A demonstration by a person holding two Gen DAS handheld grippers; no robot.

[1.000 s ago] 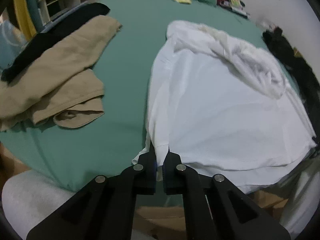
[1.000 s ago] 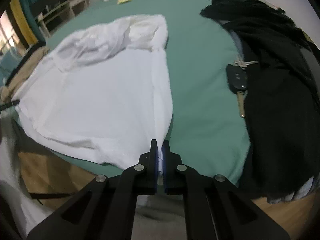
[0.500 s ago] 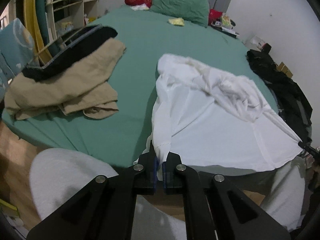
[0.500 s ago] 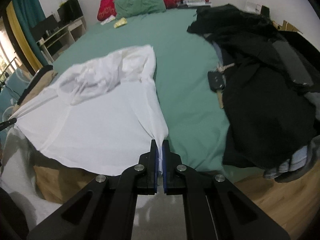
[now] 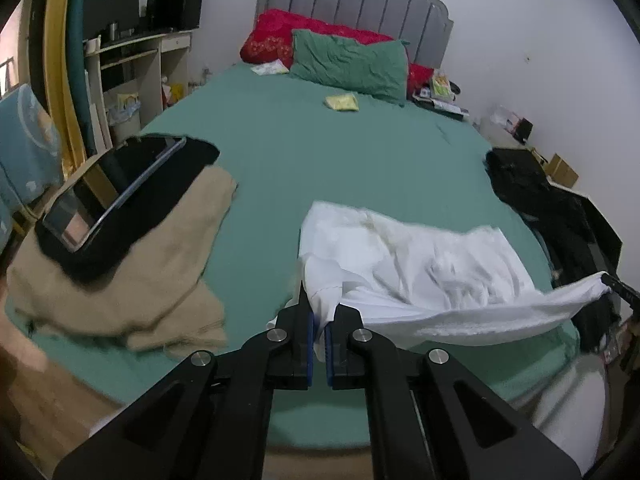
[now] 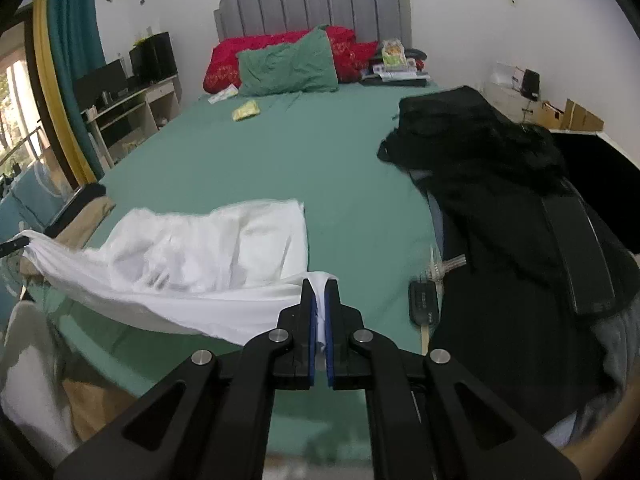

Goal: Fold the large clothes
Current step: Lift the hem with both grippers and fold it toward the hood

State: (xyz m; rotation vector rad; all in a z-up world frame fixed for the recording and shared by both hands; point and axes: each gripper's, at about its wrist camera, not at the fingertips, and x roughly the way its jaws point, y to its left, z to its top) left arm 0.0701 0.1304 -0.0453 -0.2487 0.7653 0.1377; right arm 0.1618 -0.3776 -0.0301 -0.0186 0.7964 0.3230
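A large white garment (image 5: 420, 264) lies on the green bed (image 5: 320, 152), its near edge lifted and stretched between both grippers. My left gripper (image 5: 319, 316) is shut on its near left corner. My right gripper (image 6: 319, 300) is shut on its near right corner; the garment also shows in the right wrist view (image 6: 208, 252). The right gripper's tip shows at the far right of the left wrist view (image 5: 618, 286), and the left gripper's tip at the far left of the right wrist view (image 6: 12, 245). The far part of the garment rests crumpled on the bed.
Tan clothes (image 5: 132, 276) with a black cloth and a phone (image 5: 112, 196) lie on the bed's left. A black clothes pile (image 6: 500, 208) and a key fob (image 6: 424, 300) lie on the right. Pillows (image 5: 348, 60) sit at the headboard. A desk (image 5: 136, 64) stands left.
Both grippers have risen and pulled back, lifting the garment's near edge off the bed and stretching it taut. The garment's body has bunched up toward the far side.
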